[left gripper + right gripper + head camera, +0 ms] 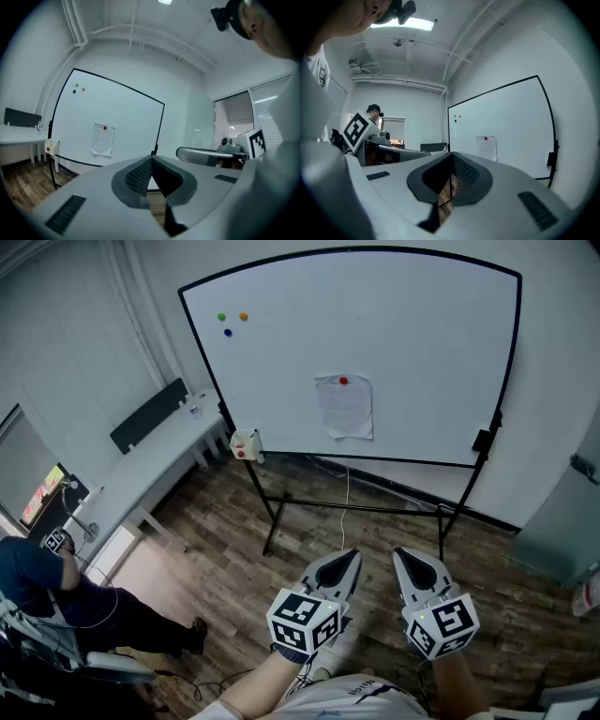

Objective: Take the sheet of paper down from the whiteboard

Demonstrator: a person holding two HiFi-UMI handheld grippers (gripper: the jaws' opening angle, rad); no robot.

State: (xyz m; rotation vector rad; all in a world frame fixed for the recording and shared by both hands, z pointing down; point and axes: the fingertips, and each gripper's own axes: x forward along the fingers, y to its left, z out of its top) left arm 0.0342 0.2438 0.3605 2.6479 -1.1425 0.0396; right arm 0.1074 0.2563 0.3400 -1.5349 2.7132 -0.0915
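A white sheet of paper (345, 407) hangs near the middle of the whiteboard (281, 352), pinned at its top by a red magnet (343, 381). The paper (102, 139) and the paper (487, 147) also show small and far off in both gripper views. My left gripper (351, 557) and right gripper (400, 555) are held low, side by side, well short of the board. Both point level toward it. Each has its jaws shut, tips together, with nothing between them.
Three small magnets (232, 322) sit at the board's upper left. A small tray (245, 446) hangs on the board's lower left corner. The board's stand legs (272, 521) cross the wood floor. A white desk (141, 474) runs along the left wall, and a seated person (56, 587) is at lower left.
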